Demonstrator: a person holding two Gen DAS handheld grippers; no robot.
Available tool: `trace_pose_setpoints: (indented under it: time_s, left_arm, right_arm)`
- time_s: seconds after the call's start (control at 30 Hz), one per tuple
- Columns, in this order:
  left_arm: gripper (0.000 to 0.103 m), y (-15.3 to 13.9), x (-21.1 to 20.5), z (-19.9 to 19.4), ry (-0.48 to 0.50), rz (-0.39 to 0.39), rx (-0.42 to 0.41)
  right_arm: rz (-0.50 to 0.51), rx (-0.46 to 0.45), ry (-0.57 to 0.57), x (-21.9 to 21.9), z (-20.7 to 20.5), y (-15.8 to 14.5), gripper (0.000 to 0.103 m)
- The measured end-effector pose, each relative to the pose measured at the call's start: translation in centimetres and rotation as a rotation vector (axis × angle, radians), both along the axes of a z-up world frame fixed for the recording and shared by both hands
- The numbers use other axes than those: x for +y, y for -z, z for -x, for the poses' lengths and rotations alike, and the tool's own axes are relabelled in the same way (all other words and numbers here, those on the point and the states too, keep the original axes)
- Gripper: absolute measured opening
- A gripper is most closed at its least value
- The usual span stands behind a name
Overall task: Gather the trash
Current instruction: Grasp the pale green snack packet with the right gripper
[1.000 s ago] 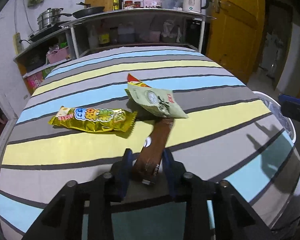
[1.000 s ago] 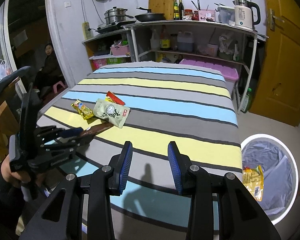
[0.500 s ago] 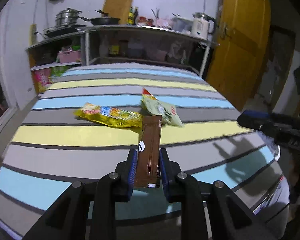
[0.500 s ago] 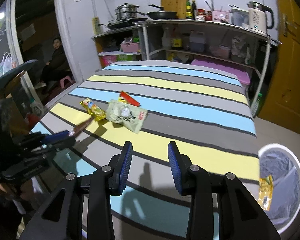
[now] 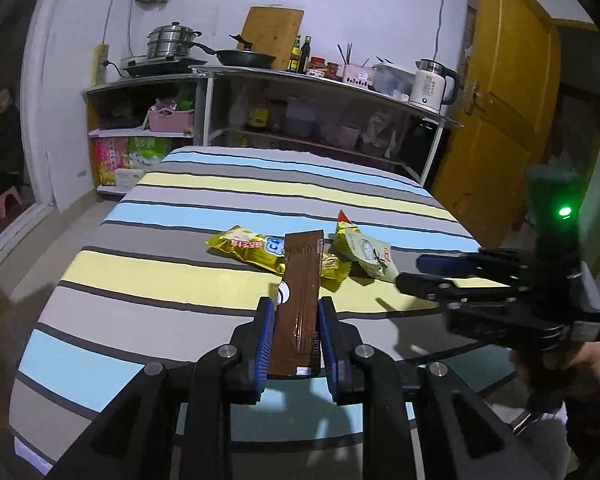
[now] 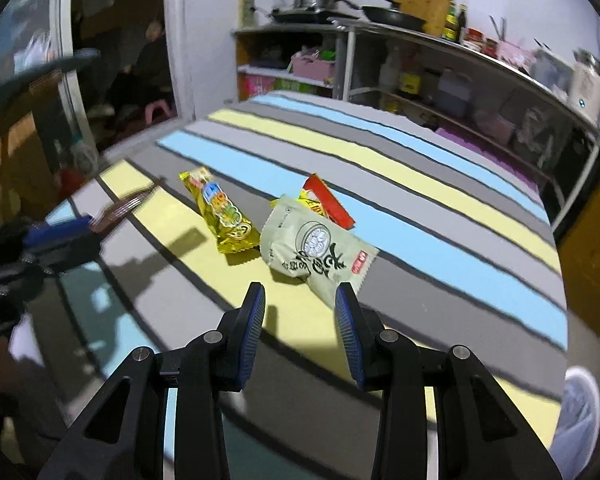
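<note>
The left gripper (image 5: pixel 294 334) is clamped on a long brown foil wrapper (image 5: pixel 300 300), lifted above the striped tablecloth (image 5: pixel 172 276); it looks feather-light, crinkly and slippery. The right gripper (image 6: pixel 300 308) hangs empty, jaws apart, near the pale green snack pouch (image 6: pixel 314 246), probably best pinched at its flat sealed edge.

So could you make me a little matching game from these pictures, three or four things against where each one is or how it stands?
Things:
1. long brown wrapper
2. pale green snack packet
3. shiny yellow snack wrapper
4. right gripper

States:
A. open, holding nothing
B. clamped in the left gripper, lifted off the table
C. lying on the striped tablecloth over a red wrapper
D. lying by itself, left of the green packet in the right wrist view

Pairs: 1-B, 2-C, 3-D, 4-A
</note>
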State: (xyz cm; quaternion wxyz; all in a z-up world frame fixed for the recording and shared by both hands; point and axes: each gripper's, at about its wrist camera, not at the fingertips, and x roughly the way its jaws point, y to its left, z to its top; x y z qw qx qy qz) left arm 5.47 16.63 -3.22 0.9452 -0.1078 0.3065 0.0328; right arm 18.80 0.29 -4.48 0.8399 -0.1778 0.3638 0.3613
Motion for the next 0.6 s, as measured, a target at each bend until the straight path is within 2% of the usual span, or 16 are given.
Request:
trace_pose_setpoints:
  time_s: [0.2, 0.27, 0.43, 0.47, 0.53, 0.6]
  left_arm:
    - [0.023, 0.2, 0.9, 0.2, -0.014, 0.012, -0.01]
    - [0.023, 0.1, 1.2, 0.2, -0.016, 0.015, -0.014]
    - [0.023, 0.2, 1.5, 0.2, -0.018, 0.018, -0.016]
    - [0.023, 0.2, 1.5, 0.1, -0.019, 0.019, -0.015]
    - [0.023, 0.3, 1.6, 0.1, -0.021, 0.021, -0.014]
    - [0.023, 0.4, 1.5, 0.2, -0.024, 0.02, -0.011]
  right_arm:
    - [0.12, -0.045, -0.043, 2.5, -1.1, 1.8, 0.038]
    - [0.142, -0.061, -0.05, 2.9, -1.3, 2.1, 0.042]
    - [0.15, -0.061, -0.05, 3.6, -2.3, 2.2, 0.042]
    - [0.146, -0.054, -0.048, 3.7, -2.5, 2.1, 0.042]
    - [0.122, -0.025, -0.036, 3.5, -2.9, 2.0, 0.032]
    - [0.098, -0.018, -0.026, 3.2, -3.0, 1.7, 0.027]
